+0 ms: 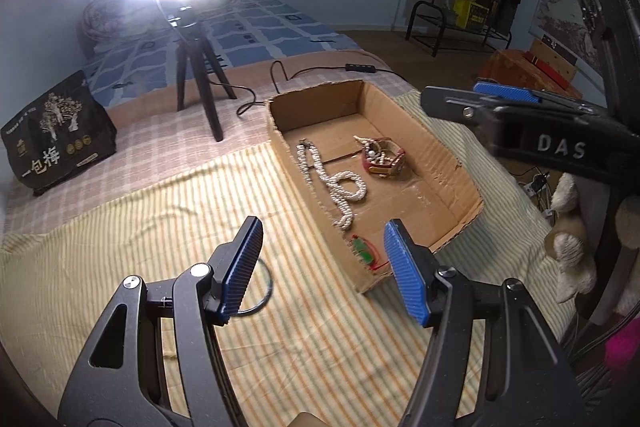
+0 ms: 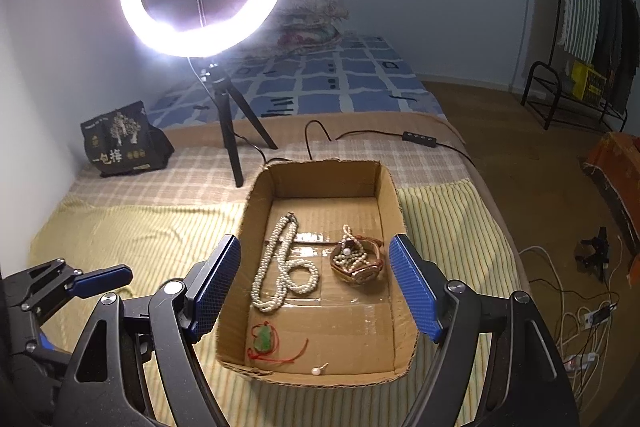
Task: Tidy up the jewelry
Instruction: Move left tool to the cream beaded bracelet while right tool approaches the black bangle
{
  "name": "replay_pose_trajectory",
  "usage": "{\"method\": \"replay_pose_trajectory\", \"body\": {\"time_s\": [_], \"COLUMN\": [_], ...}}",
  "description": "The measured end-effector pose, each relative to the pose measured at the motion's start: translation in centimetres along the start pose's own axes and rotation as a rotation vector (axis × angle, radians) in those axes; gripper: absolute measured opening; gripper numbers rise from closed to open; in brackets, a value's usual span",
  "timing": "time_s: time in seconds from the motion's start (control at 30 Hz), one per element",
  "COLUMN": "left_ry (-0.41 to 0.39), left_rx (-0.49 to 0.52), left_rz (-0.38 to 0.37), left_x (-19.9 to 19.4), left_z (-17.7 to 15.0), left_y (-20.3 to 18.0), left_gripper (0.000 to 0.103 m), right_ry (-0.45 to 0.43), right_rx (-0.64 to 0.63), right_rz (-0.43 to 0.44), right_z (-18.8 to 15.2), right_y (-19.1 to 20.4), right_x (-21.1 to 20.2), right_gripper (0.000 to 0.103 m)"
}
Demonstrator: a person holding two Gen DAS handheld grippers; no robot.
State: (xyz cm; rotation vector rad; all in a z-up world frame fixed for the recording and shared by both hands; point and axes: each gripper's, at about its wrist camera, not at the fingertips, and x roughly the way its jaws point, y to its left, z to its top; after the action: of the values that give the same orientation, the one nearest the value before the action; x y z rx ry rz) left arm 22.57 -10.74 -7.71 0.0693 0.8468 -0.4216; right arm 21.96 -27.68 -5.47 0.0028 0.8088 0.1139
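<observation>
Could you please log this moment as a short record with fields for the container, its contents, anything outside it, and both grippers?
container: cardboard box, open-topped, on striped cloth
contents: pearl necklace; bracelets piled with small pearl strand; green pendant on red cord; loose pearl earring
outside box: dark bangle on cloth
left gripper: open, empty
right gripper: open, empty, above box
</observation>
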Motion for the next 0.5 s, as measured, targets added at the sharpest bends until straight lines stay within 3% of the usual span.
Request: {"method": "replay_pose_trajectory", "body": {"time_s": [0.5], "left_ry": [-0.005], "left_rx": [-0.097], "left_rz": [0.075], "left_x": [-3.2], "left_z": [-2.2], "left_y": [7.7], "left_gripper": [0.065], "right_ry": [-0.058], "right_rx": [-0.036], "right_rz": [0.074], "right_z": [-0.4], "right_y": [3.0], "right_x": [-2.2], "right_gripper": [0.076]}}
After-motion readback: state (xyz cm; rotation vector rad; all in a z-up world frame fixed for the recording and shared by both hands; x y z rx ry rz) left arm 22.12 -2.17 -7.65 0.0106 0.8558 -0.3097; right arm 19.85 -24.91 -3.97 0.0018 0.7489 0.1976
